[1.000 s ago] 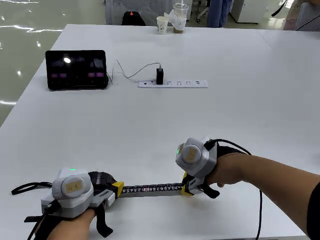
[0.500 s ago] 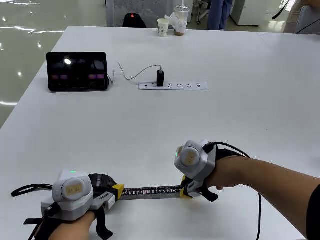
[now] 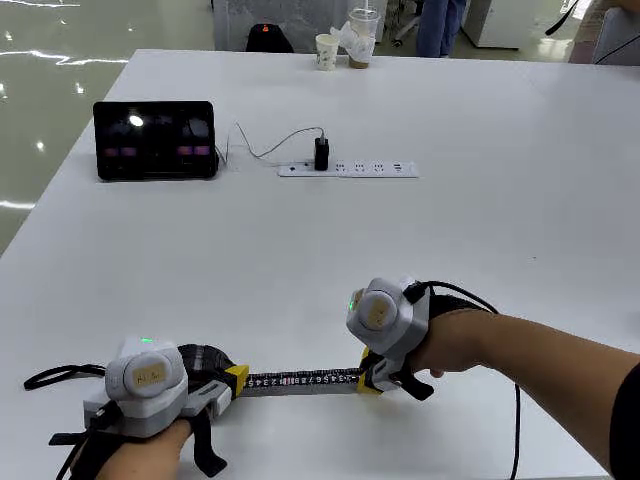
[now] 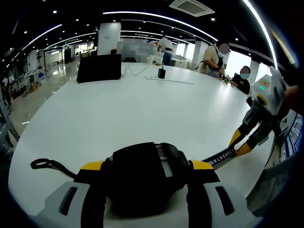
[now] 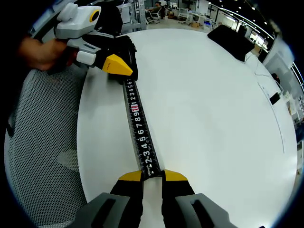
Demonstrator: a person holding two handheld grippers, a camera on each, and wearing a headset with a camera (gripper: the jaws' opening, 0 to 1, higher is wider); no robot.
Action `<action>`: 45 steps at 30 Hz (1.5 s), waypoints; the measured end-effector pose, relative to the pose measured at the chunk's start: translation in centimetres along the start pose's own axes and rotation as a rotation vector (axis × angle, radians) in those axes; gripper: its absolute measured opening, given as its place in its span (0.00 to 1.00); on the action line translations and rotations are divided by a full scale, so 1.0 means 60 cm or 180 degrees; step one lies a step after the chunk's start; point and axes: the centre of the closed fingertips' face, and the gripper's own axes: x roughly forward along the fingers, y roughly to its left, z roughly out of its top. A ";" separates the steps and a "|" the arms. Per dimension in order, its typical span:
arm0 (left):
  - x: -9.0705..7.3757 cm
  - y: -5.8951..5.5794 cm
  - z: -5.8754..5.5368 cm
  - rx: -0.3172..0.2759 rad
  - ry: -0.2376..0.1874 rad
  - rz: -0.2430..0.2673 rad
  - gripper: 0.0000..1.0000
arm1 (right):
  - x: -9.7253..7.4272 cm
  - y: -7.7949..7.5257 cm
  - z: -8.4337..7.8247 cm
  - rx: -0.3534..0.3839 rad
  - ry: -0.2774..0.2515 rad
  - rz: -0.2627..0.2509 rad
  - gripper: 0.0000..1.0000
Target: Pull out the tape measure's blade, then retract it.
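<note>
Tape measure (image 4: 142, 178) sits on the white table (image 3: 420, 240) near the front edge, squeezed between the jaws of the left gripper (image 3: 226, 380), and its blade (image 5: 139, 126) lies flat across to the right gripper (image 5: 152, 176), whose jaws pinch the blade's tip tight.

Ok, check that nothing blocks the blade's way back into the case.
Nothing visible does. The numbered metal blade runs over bare white table from the right gripper to the black-and-yellow tape measure case in the left gripper.
</note>
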 end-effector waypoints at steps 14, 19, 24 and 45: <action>-0.001 0.000 0.000 0.0000 -0.0003 -0.0001 0.65 | 0.003 0.003 0.007 0.0007 -0.0011 -0.0005 0.11; 0.000 0.001 0.000 -0.0001 -0.0004 -0.0002 0.65 | 0.004 0.002 0.009 0.0003 -0.0014 -0.0002 0.11; 0.000 0.001 0.000 0.0000 -0.0004 -0.0002 0.65 | 0.005 0.002 0.012 0.0001 -0.0010 0.0007 0.11; -0.001 0.001 0.000 -0.0006 -0.0006 -0.0003 0.65 | 0.008 0.005 0.020 0.0003 -0.0024 -0.0012 0.11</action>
